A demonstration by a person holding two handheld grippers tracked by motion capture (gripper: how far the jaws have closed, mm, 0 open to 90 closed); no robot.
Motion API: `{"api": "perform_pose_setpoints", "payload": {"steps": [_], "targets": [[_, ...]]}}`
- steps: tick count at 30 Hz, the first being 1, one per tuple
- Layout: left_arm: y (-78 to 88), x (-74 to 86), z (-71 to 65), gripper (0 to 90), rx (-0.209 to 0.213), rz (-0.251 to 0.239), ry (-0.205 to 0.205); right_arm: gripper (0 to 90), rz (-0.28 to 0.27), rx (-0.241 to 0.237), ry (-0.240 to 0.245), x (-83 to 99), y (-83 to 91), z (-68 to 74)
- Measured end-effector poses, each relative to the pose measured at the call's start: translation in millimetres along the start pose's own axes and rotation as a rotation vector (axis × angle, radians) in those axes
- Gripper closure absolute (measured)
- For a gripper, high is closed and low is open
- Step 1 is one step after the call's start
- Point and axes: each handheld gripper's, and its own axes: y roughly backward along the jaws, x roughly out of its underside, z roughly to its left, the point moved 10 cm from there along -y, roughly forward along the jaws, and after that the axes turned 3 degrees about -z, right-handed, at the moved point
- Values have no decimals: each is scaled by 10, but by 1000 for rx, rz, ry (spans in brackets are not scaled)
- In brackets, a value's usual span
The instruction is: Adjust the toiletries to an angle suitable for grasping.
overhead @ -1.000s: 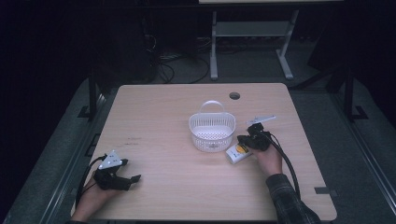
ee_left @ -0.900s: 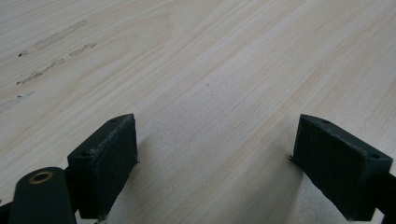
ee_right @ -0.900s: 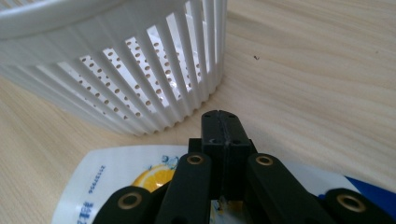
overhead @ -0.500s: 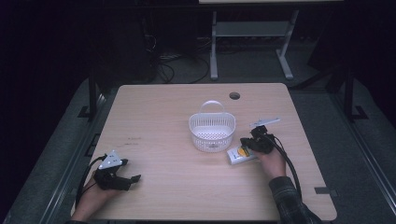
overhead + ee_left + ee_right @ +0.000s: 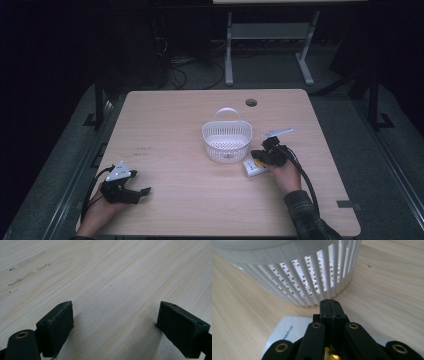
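Your right gripper (image 5: 329, 305) – jaws pressed flat together, empty – hovers over a flat white packet (image 5: 255, 168) beside the round, slatted plastic basket (image 5: 226, 141). Your left gripper (image 5: 116, 325) rests wide open on the pale wood-grain worktop (image 5: 180, 120).

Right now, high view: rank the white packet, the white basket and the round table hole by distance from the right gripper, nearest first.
1. White packet: on the table right under the right gripper, toward the person.
2. White basket: just left of it, mid-table.
3. Round table hole: farthest, near the table's far edge.
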Motion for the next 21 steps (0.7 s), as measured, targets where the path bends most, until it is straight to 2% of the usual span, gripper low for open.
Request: {"api": "perform_pose_setpoints", "payload": {"steps": [7, 14, 21], "targets": [[0, 0, -1, 129, 0, 0, 0, 897, 20, -18, 8, 35, -4, 84], [-1, 0, 0, 130, 0, 0, 0, 897, 35, -30, 32, 121, 45, 186], [-6, -5, -4, 129, 0, -3, 3, 897, 46, -37, 29, 199, 133, 243]]}}
